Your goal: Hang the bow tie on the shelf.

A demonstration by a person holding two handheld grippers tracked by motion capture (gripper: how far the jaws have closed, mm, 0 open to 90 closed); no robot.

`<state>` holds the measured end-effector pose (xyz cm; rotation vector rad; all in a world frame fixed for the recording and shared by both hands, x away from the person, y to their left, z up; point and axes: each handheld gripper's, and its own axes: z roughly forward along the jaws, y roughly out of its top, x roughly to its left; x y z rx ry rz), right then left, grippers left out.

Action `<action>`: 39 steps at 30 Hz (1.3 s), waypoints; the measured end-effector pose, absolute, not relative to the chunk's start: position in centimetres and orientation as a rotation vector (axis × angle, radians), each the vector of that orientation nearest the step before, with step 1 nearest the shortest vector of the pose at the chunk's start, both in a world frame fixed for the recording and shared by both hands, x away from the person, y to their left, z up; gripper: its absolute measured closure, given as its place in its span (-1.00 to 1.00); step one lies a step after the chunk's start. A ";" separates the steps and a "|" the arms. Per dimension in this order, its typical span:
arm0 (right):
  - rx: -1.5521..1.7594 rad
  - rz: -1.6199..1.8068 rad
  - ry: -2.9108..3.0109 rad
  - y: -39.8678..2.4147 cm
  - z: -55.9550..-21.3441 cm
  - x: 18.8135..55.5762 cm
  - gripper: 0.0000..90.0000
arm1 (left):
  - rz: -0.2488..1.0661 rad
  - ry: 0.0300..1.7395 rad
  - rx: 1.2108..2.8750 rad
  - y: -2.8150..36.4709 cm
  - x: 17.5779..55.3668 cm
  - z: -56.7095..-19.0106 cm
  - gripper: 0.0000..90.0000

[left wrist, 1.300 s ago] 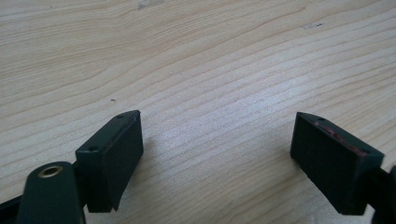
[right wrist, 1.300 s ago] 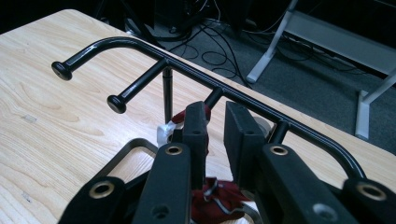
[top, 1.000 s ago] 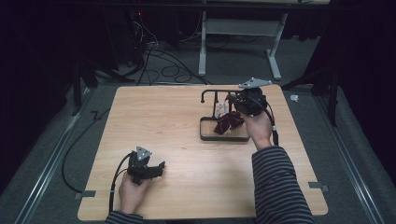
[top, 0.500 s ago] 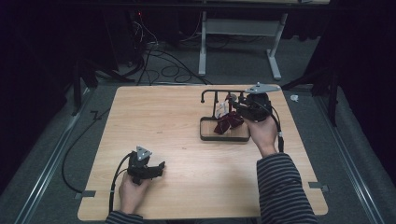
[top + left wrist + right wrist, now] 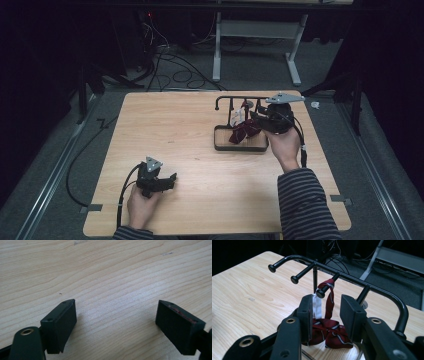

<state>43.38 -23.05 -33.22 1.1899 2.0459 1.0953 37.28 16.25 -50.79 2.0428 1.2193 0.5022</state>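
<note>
At the left of the table (image 5: 200, 145), near its front edge, the left gripper (image 5: 167, 181) lies low over the bare wood in the person's left hand (image 5: 140, 206). Its jaws are spread wide with nothing between them; the left gripper view has only wood grain in the gap, and the fingers (image 5: 61, 323) sit close above the surface.

Further right, toward the back of the table, stands a black rack (image 5: 237, 98) with a tray (image 5: 240, 147) at its base. A top bar carries a row of knob-ended pegs (image 5: 294, 279). A dark red tie (image 5: 245, 131) with thin pale stripes hangs by a loop over one peg, and the rest of it is bunched in the tray below. A white label (image 5: 317, 306) hangs from the tie beside the loop.

At the right, the right gripper (image 5: 257, 119), held in the right hand (image 5: 285, 145) with a striped sleeve (image 5: 305, 205) behind it, points at the rack from its right side. Its jaws have just been opening and now stand partly apart. In the right gripper view the hanging loop and label lie in the gap between the fingers (image 5: 349, 315); the label is just beside the left-hand pad, but no pad presses on the tie.
</note>
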 end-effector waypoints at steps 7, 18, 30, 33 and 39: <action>1.191 1.100 2.044 -23.4 -33.3 43.0 0.42 | 0.504 1.220 2.041 16.2 37.3 -50.8 -0.61; 1.205 1.120 2.030 -24.5 -33.4 42.1 0.42 | 0.502 1.219 2.042 16.2 37.3 -50.8 -0.61; 1.232 1.127 2.018 -25.5 -33.9 41.0 0.41 | 0.504 1.220 2.041 16.2 37.3 -50.8 -0.61; 1.242 1.131 2.013 -25.8 -34.3 40.8 0.41 | 0.502 1.219 2.042 16.2 37.3 -50.8 -0.61; 1.255 1.143 2.015 -26.1 -34.6 40.4 0.41 | 0.503 1.220 2.042 16.2 37.3 -50.8 -0.61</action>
